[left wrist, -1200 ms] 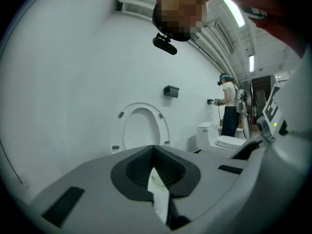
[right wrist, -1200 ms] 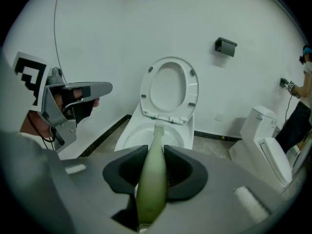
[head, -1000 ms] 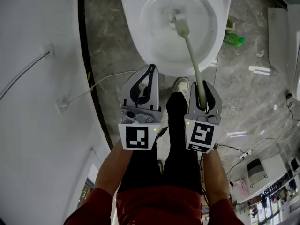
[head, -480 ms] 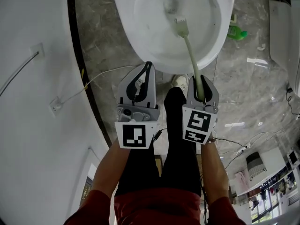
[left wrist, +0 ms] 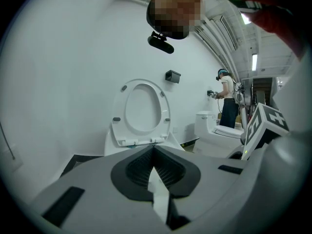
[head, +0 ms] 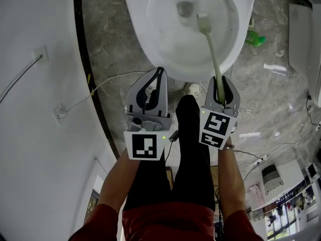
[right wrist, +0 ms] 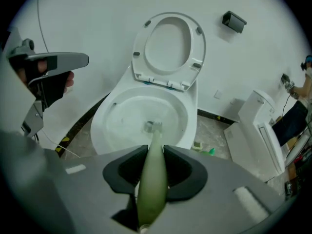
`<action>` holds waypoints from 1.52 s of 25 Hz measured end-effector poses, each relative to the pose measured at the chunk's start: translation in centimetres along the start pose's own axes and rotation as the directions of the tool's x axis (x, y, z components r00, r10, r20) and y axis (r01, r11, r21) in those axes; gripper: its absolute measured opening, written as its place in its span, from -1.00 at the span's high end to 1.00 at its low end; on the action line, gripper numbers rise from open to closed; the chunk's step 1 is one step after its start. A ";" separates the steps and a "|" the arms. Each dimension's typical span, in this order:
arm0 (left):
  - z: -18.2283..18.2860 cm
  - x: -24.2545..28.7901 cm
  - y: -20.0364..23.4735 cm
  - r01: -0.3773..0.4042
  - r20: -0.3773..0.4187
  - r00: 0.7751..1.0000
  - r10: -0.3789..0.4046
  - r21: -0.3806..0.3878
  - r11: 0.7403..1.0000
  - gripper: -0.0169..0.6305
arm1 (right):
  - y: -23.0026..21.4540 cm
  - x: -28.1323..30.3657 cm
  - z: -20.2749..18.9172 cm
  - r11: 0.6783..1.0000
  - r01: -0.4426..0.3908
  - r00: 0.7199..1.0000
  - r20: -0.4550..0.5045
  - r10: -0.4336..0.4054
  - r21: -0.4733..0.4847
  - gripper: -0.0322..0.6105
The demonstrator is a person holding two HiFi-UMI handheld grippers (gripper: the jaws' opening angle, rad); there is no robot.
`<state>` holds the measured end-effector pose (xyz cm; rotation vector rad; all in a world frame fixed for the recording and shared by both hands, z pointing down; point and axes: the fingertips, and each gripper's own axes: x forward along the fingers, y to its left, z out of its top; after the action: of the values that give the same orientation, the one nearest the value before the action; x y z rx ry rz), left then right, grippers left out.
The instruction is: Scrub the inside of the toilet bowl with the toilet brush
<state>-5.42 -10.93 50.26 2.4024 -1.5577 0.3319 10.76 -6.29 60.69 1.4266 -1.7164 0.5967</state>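
Note:
A white toilet bowl (head: 150,39) (right wrist: 105,130) fills the top of the head view, its lid and seat (right wrist: 168,48) raised. My right gripper (head: 222,84) (right wrist: 152,165) is shut on the pale green handle of the toilet brush (head: 214,59) (right wrist: 152,179). The brush head (head: 203,23) (right wrist: 154,126) rests inside the bowl, to the right of the drain (head: 184,8). My left gripper (head: 159,74) (left wrist: 155,152) hangs shut and empty in front of the bowl's rim, to the left of the right one.
A white curved wall (head: 35,84) with a socket and cables runs along the left. A green bottle (head: 255,36) lies on the marble floor to the right of the bowl. A second toilet (right wrist: 261,130) stands at the right. Cables trail on the floor.
The brush head has moved to the right and farther into the bowl, beside the drain. My right gripper has shifted slightly right. The left gripper has hardly moved.

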 end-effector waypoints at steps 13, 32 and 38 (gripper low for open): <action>-0.6 -0.6 2.2 -0.046 -0.026 0.999 0.046 0.003 0.999 0.93 | 7.4 -2.0 3.1 0.881 -0.330 0.944 0.093 0.318 0.340 0.55; -0.1 0.4 0.2 -0.008 -0.020 1.000 0.008 -0.003 1.000 0.93 | -2.2 1.5 2.4 0.996 0.077 0.993 0.083 -0.080 0.034 0.56; -0.3 0.0 0.6 -0.014 -0.026 1.000 0.014 0.002 1.000 0.93 | 1.9 4.6 -1.1 0.994 -0.031 0.999 -0.042 0.035 0.102 0.56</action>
<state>-6.00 -11.03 50.62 2.3795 -1.5645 0.3666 9.09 -7.62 65.30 1.4472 -1.6990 0.7370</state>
